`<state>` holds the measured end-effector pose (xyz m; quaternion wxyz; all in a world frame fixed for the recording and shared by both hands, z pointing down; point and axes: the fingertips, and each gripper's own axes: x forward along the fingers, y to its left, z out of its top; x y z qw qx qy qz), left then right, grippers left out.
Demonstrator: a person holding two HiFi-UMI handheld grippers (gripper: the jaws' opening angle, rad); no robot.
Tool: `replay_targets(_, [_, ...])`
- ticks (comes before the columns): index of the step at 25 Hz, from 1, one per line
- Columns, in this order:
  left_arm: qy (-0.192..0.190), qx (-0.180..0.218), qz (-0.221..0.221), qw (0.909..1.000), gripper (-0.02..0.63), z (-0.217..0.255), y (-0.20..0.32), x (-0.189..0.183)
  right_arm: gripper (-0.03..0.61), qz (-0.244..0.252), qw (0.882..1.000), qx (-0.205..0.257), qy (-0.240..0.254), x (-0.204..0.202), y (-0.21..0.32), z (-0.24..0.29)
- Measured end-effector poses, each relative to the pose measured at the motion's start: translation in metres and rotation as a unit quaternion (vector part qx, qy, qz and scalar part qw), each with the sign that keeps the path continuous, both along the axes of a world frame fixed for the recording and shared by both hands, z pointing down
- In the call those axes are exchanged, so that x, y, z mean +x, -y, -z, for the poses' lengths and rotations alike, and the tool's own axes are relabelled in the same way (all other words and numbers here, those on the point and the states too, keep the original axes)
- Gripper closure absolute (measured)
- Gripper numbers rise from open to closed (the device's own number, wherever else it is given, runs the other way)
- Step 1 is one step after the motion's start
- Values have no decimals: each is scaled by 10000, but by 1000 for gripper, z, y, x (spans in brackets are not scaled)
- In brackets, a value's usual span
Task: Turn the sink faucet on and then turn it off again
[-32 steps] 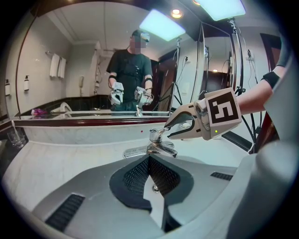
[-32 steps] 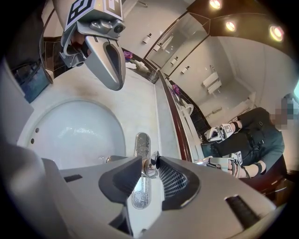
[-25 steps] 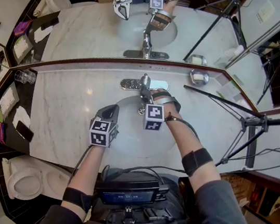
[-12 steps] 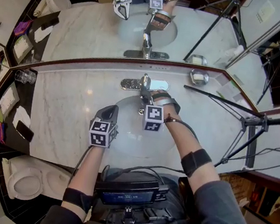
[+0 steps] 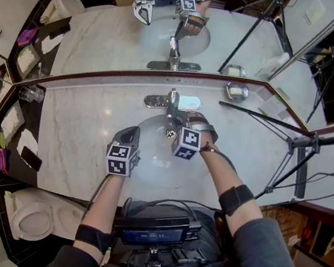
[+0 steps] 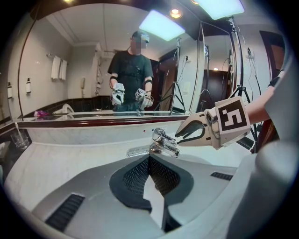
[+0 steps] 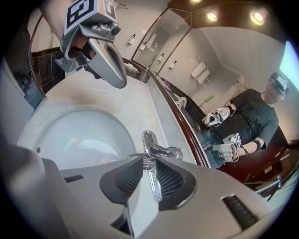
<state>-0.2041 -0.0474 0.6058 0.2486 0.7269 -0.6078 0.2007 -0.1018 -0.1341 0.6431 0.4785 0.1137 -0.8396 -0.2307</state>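
The chrome faucet (image 5: 172, 106) stands behind the white basin (image 5: 150, 158); its thin lever (image 7: 153, 183) points toward me. My right gripper (image 5: 179, 123) reaches in from the right and down onto it. Its jaws have just been closing, and the lever now lies between the pads (image 7: 171, 179), gripped. The left gripper view shows that gripper (image 6: 183, 136) at the faucet's (image 6: 161, 143) top. I see no water stream. My left gripper (image 5: 130, 133) hangs shut and empty over the basin's left rim, apart from the faucet.
A mirror rises right behind the faucet (image 7: 159, 150). A soap dish (image 5: 237, 92) sits at the counter's back right, glasses (image 5: 29, 92) at its far left. A tripod (image 5: 294, 147) stands to the right, a toilet (image 5: 31, 215) at lower left.
My right gripper has rolled about its own line; its marker cube now sits tilted and slightly further right. The left gripper has stayed where it was.
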Motion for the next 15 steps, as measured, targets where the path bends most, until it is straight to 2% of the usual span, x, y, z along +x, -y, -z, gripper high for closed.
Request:
replay_targets(2, [-10, -17, -2, 10000, 611, -1, -1, 0, 476, -242, 9995, -105, 194, 9, 2, 5])
replay_targets(5, [-8, -25, -36, 10000, 611, -1, -2, 3, 530, -622, 9965, -232, 500, 23, 6, 17])
replay_targets(10, [7, 7, -71, 10000, 611, 2, -1, 6, 560, -1262, 9852, -489, 1053, 47, 11, 33])
replay_targets(13, [-28, 36, -50, 10000, 611, 4, -1, 6, 560, -1769, 9688, -856, 1511, 64, 12, 38])
replay_targets(15, [-41, 52, -40, 10000, 611, 4, -1, 6, 560, -2214, 9477, -1235, 1940, 77, 12, 43])
